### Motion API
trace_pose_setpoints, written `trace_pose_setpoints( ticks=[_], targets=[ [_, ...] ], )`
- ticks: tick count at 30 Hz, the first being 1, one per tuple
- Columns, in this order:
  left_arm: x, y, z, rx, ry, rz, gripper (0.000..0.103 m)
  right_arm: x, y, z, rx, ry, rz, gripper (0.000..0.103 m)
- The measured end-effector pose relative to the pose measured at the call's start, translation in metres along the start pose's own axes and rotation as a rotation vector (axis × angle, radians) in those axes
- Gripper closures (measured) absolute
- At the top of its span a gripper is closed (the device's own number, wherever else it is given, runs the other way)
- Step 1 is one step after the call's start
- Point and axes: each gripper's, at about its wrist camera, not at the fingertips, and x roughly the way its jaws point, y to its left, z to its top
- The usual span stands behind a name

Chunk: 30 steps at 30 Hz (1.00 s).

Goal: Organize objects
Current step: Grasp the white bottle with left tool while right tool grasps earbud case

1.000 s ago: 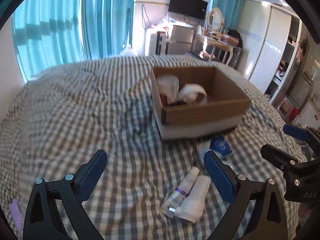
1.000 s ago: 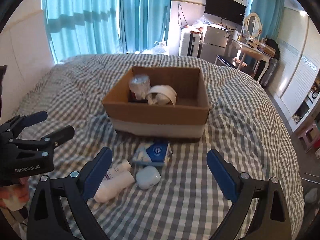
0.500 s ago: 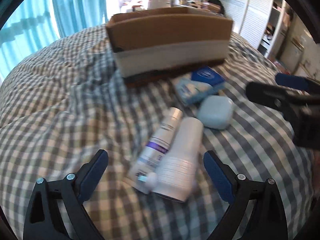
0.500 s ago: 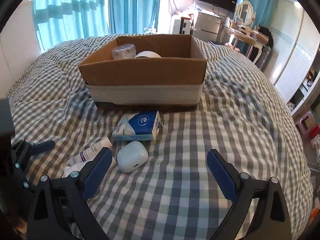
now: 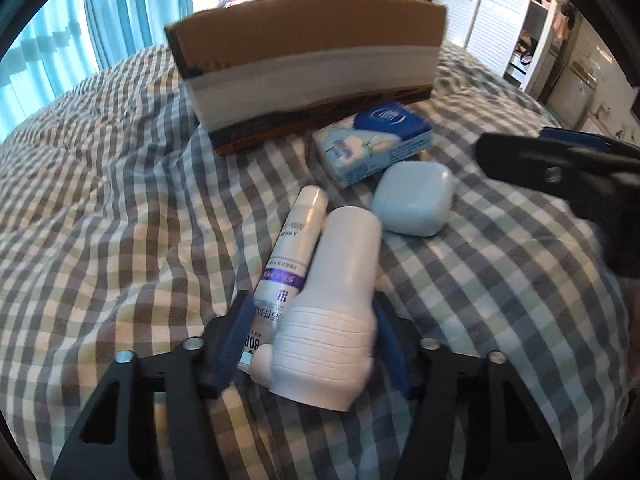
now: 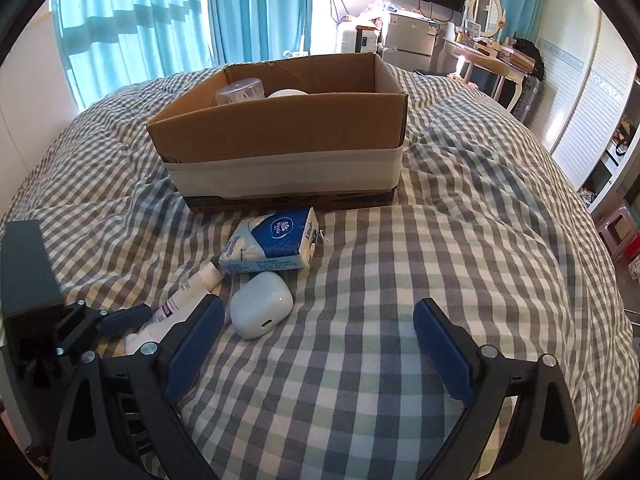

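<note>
Fingers point(image 5: 234, 344) of the left gripper point(image 5: 310, 340) are pressed in on both sides of two things at once, the slim white tube point(image 5: 289, 264) with purple print and the fat white bottle point(image 5: 336, 300) beside it, both lying on the checked bed point(image 5: 100, 220). Just right of those, a pale blue case point(image 5: 414, 202) and a tissue pack point(image 5: 372, 140) are found in front of the cardboard box point(image 6: 280, 136). Furthest right, the right gripper point(image 6: 316, 348) is held wide apart over bare bedding, nothing gripped.
</note>
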Motion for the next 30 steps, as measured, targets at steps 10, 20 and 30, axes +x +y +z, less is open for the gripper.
trace_pose_setpoints(
  ticks=[10,20,30],
  targets=[
    [-0.054,0.019,0.008,-0.081,-0.097,-0.07,0.057,0.006,0.007,0.004,-0.028,0.02,0.003,0.007],
    [-0.077,0.068,0.025,-0.163,-0.162,-0.016,0.063,0.052,0.055,0.012,-0.238,0.175,0.027,0.008],
    [-0.051,0.073,0.015,-0.188,-0.051,-0.052,0.057,0.079,0.067,0.006,-0.297,0.244,-0.026,0.05]
  ],
)
